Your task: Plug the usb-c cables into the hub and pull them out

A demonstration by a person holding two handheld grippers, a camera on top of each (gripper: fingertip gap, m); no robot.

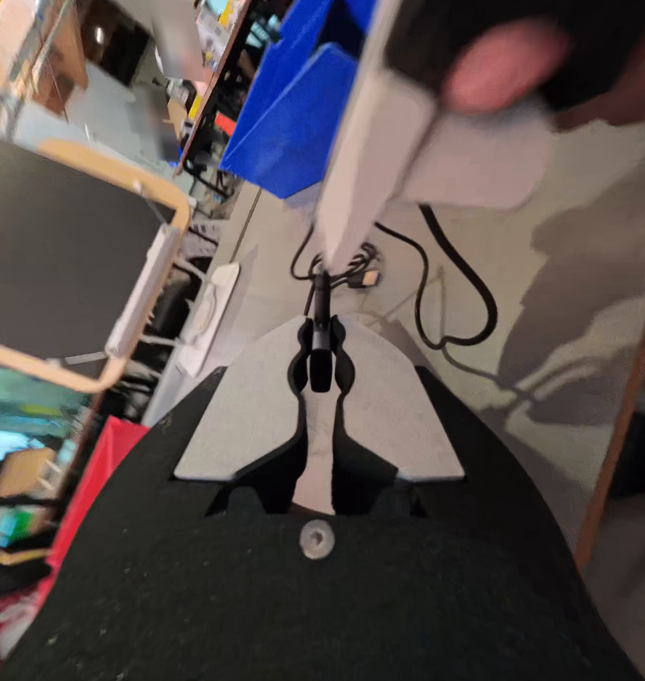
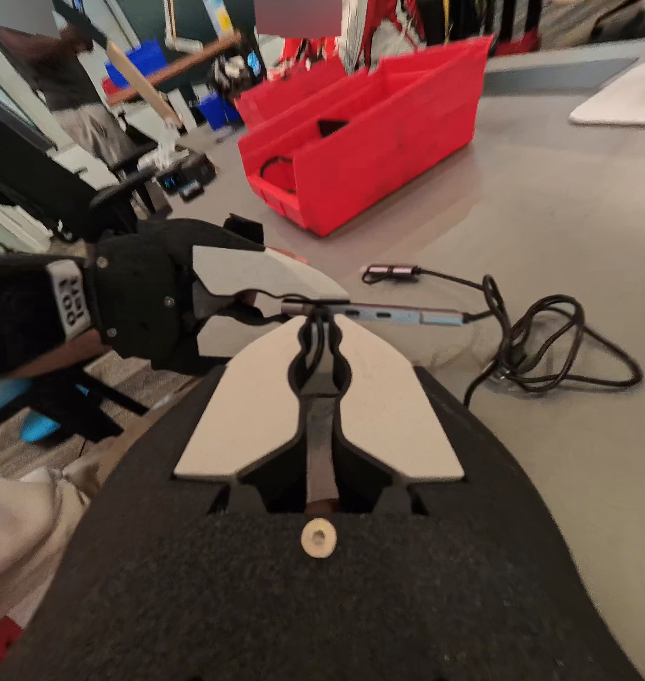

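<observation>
The slim grey hub (image 2: 380,315) is held level above the grey table (image 2: 535,221). My left gripper (image 2: 306,304) comes in from the left and is shut on the hub's left end. In the left wrist view the hub (image 1: 319,342) sits end-on between that gripper's (image 1: 319,324) fingers. My right gripper (image 2: 319,324) is shut on a USB-C cable's plug (image 2: 320,337), pressed against the hub's near side. I cannot tell whether the plug is seated. The right gripper also shows from above in the left wrist view (image 1: 326,258). Another cable's plugs (image 2: 391,272) lie on the table behind the hub.
A tangle of black cable (image 2: 535,350) lies right of the hub. A red bin (image 2: 350,147) stands behind, a white monitor base (image 2: 623,99) at the far right. Blue bins (image 1: 288,121) and a chair (image 1: 55,258) show in the left wrist view. The table's front edge is close.
</observation>
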